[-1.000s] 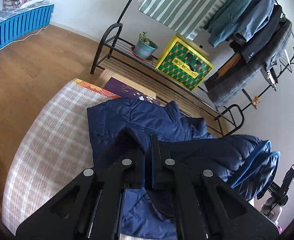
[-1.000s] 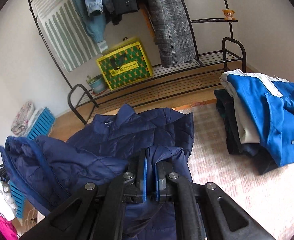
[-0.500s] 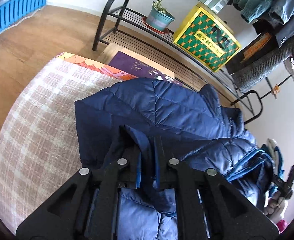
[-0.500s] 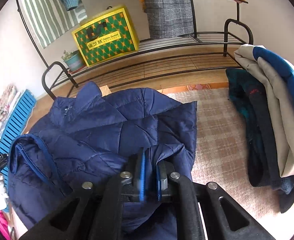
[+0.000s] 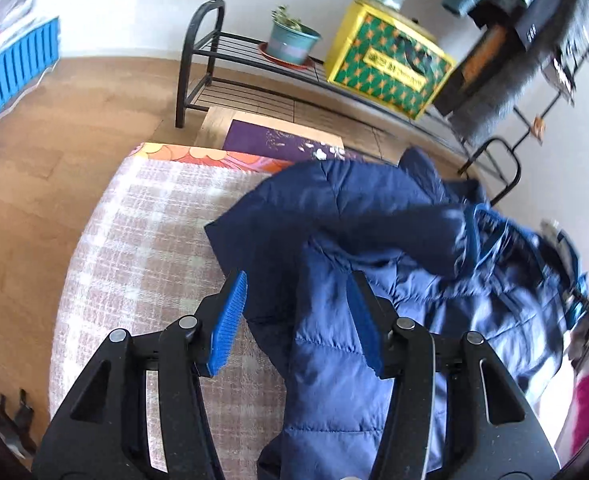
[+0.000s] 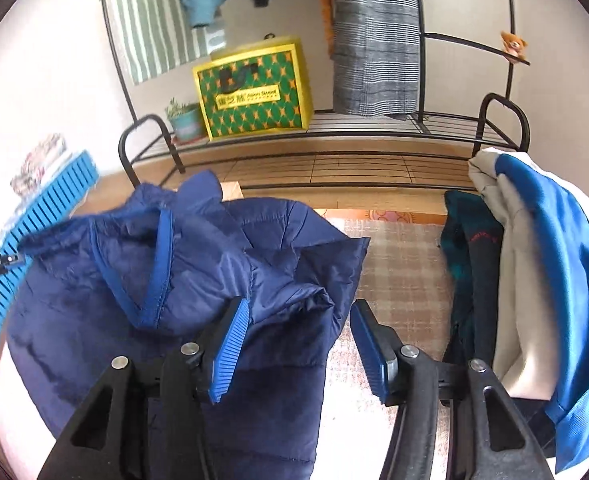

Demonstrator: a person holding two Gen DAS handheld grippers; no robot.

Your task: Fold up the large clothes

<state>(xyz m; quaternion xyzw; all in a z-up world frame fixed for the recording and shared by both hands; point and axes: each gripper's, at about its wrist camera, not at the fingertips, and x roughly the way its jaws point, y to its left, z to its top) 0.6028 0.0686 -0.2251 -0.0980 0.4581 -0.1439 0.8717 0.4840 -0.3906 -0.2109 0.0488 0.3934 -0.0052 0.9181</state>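
Half a second ago both sets of jaws were pinched on folds of the navy puffer jacket [image 5: 334,344]; now they stand spread wide, the cloth let go and lying loose between the blue pads. The left gripper [image 5: 296,320] hangs over the jacket's near edge, its left finger above the bare checked blanket [image 5: 146,248]; the right gripper [image 6: 298,332] straddles the jacket's right-hand corner, with the blanket showing past it. The jacket lies on the blanket in a bunched heap, one part doubled over the body and its blue-trimmed edge [image 6: 162,264] turned up, so I judge a first fold laid down, with squaring, smoothing and further folds left to do. To the jacket's right a pile of other garments [image 6: 534,280] waits, topped by a blue-and-cream one; whether those are finished I cannot tell. Beyond the jacket's far edge stands a black metal rack [image 6: 374,136] holding a potted plant [image 6: 184,120] and a yellow-and-green box [image 6: 254,88]. The box's label carries writing too small to read. A dark garment in the pile bears small red lettering, also illegible.
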